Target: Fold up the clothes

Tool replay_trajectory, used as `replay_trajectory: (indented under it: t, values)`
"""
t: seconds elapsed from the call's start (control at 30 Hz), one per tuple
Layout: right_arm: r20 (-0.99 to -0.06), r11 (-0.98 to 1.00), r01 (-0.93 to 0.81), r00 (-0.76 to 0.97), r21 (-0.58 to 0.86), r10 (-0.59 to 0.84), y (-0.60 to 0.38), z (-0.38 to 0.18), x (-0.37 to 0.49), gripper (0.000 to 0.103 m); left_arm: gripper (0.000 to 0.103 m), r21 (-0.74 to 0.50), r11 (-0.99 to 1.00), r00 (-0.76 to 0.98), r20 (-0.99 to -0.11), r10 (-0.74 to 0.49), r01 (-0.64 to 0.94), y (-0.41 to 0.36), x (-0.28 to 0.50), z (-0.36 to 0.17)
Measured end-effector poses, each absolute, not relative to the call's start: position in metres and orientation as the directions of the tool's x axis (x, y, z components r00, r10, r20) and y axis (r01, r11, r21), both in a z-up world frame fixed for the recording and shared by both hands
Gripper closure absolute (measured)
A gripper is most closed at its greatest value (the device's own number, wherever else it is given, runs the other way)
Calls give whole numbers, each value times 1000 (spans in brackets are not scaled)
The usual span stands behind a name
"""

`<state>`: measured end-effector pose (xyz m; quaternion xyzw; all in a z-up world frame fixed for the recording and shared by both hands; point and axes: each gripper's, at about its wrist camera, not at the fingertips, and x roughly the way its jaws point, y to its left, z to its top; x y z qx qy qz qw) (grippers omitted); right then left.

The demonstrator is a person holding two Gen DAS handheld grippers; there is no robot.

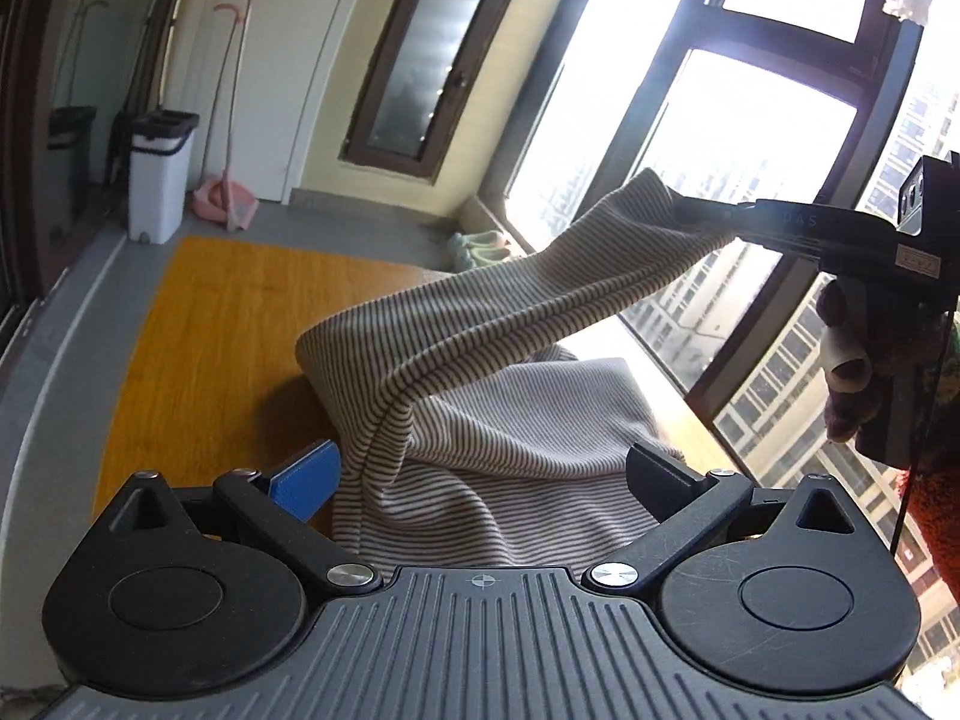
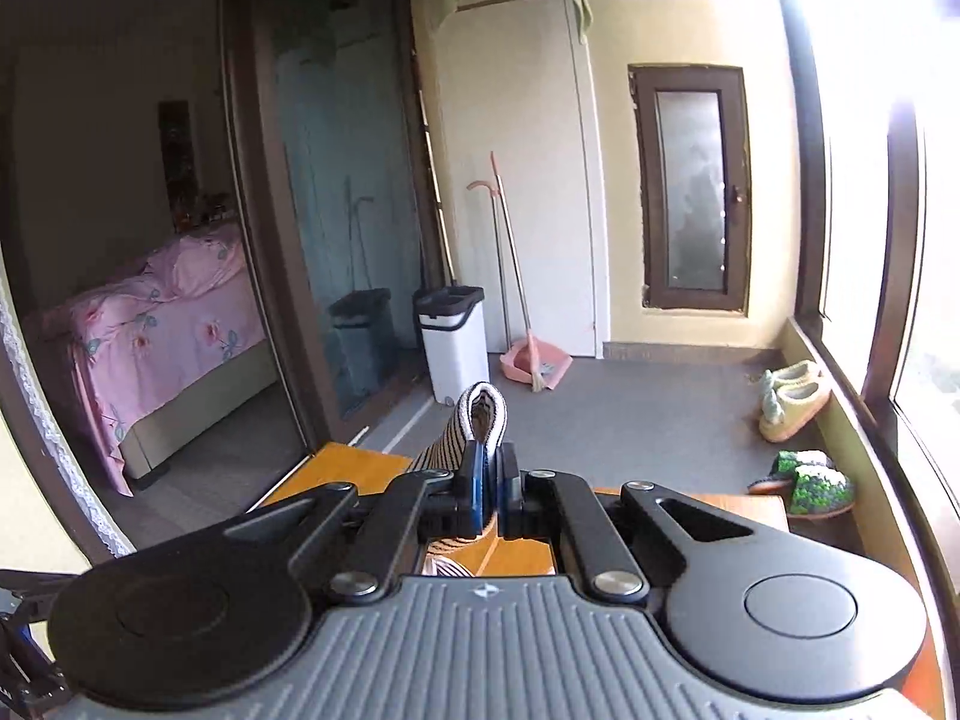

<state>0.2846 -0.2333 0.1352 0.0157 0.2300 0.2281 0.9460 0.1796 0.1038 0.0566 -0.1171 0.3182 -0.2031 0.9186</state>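
A beige garment with thin dark stripes (image 1: 480, 420) lies bunched on the orange wooden table (image 1: 210, 312). One end of it rises in a taut band toward the upper right, where my right gripper (image 1: 681, 207) pinches it. A hand (image 1: 852, 372) holds that gripper. In the right wrist view the right gripper (image 2: 489, 480) is shut on the striped garment (image 2: 480, 414), and a small fold pokes out past the fingertips. My left gripper (image 1: 480, 468) is open low over the table, its jaws wide apart on either side of the heaped cloth.
A white bin (image 2: 453, 342), a pink dustpan with a broom (image 2: 534, 366) and a door stand beyond the table. Slippers (image 2: 792, 399) and green shoes (image 2: 804, 480) sit on the window ledge at right. A bed (image 2: 162, 324) shows through the glass door at left.
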Motion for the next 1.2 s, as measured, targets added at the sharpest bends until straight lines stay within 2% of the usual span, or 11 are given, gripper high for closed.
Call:
replay_trajectory:
  t: [0.4, 0.57, 0.6, 0.67, 0.73, 0.8, 0.93, 1.03, 1.1, 1.13, 1.2]
  values:
    - [-630, 961, -232, 727, 150, 274, -284, 11, 289, 99, 0, -293, 873, 674, -554, -488, 390, 56, 228, 30]
    - [-624, 980, -177, 756, 91, 195, -284, 15, 279, 96, 0, -245, 888, 652, -608, -453, 389, 42, 244, -1]
    - [-604, 981, -177, 775, 77, 188, -282, 22, 274, 93, 0, -229, 891, 653, -613, -444, 391, 40, 245, -4]
    - [-541, 972, -218, 808, 90, 232, -275, 40, 269, 64, 0, -196, 894, 650, -626, -430, 403, 34, 247, -7]
    - [-488, 950, -272, 815, 151, 311, -268, 52, 262, 45, 0, -186, 895, 645, -636, -424, 406, 33, 249, -8]
    - [-463, 907, -319, 783, 273, 415, -261, 54, 264, 43, 0, -199, 894, 640, -637, -430, 402, 35, 251, -6]
    - [-487, 892, -258, 764, 370, 423, -256, 17, 271, 22, 0, -240, 886, 645, -614, -455, 397, 43, 247, 9]
    - [-504, 875, -207, 749, 438, 430, -253, -10, 276, 19, 0, -246, 881, 674, -572, -468, 403, 50, 245, 21]
    - [-497, 875, -229, 749, 427, 439, -249, -12, 273, 10, 0, -242, 885, 688, -560, -463, 398, 51, 251, 23]
    - [-493, 875, -241, 748, 420, 443, -248, -12, 271, 0, 0, -252, 889, 689, -563, -457, 383, 51, 259, 22]
    - [-496, 880, -253, 748, 401, 441, -244, -12, 270, 0, 0, -285, 892, 681, -577, -452, 350, 49, 274, 15]
